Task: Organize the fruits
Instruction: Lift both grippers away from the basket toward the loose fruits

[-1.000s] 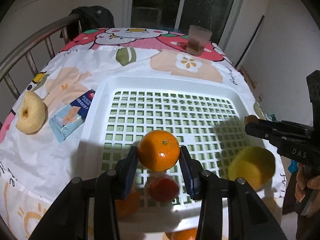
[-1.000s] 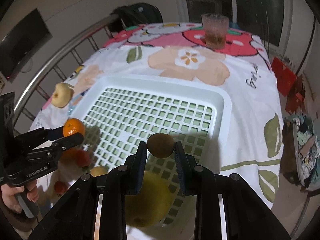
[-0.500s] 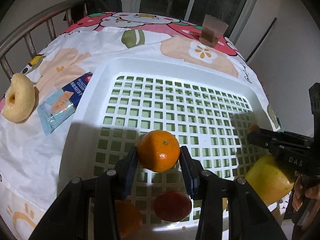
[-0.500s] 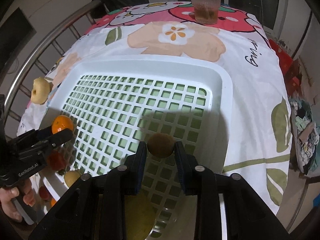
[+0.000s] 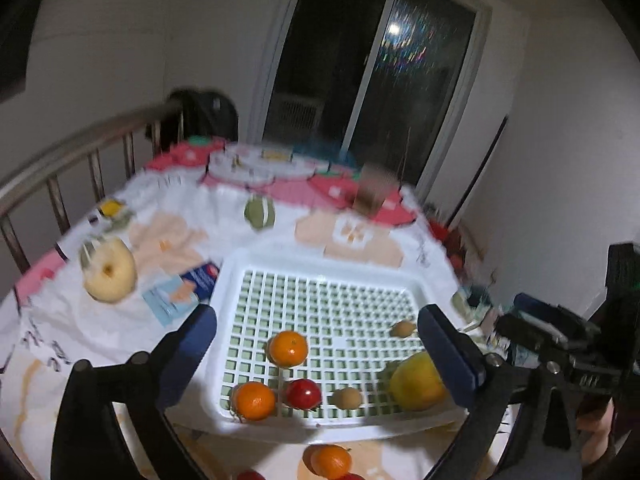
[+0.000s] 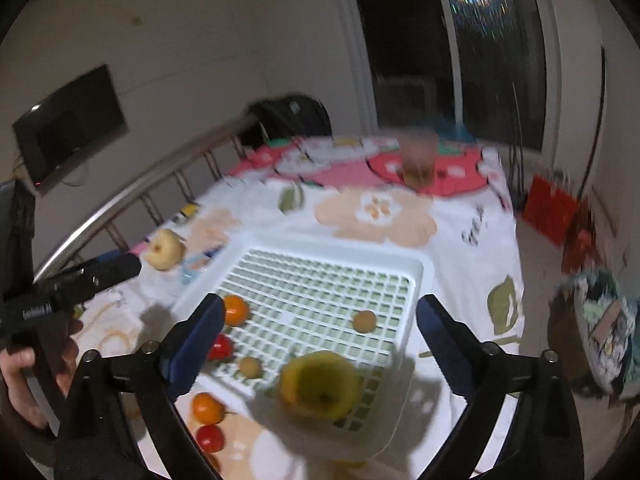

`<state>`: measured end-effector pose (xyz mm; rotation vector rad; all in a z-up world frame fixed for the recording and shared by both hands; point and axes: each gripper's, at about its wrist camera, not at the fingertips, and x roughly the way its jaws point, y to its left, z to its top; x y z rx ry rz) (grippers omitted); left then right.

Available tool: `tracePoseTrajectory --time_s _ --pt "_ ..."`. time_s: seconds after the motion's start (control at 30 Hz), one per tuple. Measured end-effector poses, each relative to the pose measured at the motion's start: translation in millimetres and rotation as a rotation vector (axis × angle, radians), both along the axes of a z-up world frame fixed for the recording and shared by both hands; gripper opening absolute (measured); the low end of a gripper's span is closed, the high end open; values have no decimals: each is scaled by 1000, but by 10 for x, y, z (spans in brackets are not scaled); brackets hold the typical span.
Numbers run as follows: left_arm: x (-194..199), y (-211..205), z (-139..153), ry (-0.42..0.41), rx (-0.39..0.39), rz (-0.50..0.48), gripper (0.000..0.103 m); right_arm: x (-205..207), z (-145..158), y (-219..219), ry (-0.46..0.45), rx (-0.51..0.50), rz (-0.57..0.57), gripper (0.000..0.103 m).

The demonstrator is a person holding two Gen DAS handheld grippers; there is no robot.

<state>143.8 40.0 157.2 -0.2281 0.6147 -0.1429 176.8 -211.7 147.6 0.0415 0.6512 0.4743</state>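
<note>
The white grid basket (image 5: 236, 280) (image 6: 340, 249) holds two oranges (image 5: 288, 348) (image 5: 254, 400), a red fruit (image 5: 303, 394), two kiwis (image 5: 402, 328) (image 5: 348, 398) and a large yellow fruit (image 5: 418, 380). My left gripper (image 5: 317, 316) hangs above the basket's near side. Its jaws are opening wide, and they press on nothing. The orange (image 6: 235, 310) lies free on the grid below. My right gripper (image 6: 320, 308) is also opening with nothing gripped, and the kiwi (image 6: 364, 321) rests on the grid beneath it.
Outside the basket, an orange (image 6: 206, 408) and a red fruit (image 6: 210, 438) lie on the cloth at the near edge. A yellow apple (image 5: 110, 276) and a blue snack packet (image 5: 180, 292) lie to the left. A cup (image 6: 418, 160) stands far back. A metal rail (image 5: 60, 160) runs along the left.
Both grippers have opened and let go: the orange and the kiwi now lie in the basket. Both grippers have risen and drawn back, so the whole table shows.
</note>
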Motion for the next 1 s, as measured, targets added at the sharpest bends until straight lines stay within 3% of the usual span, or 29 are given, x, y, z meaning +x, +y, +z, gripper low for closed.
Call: tracePoseTrajectory --time_s 0.23,0.4,0.67,1.0 --pt "-704 69 356 -128 -8 4 103 -777 300 116 -153 45 61 103" --pt "-1131 49 422 -196 28 19 103 -1171 345 157 -197 82 86 103" --pt "-1526 13 343 -251 64 27 103 -1520 266 150 -225 102 64 103" --pt "-1634 -46 2 -214 107 50 103 -1768 -67 278 -219 61 52 103"
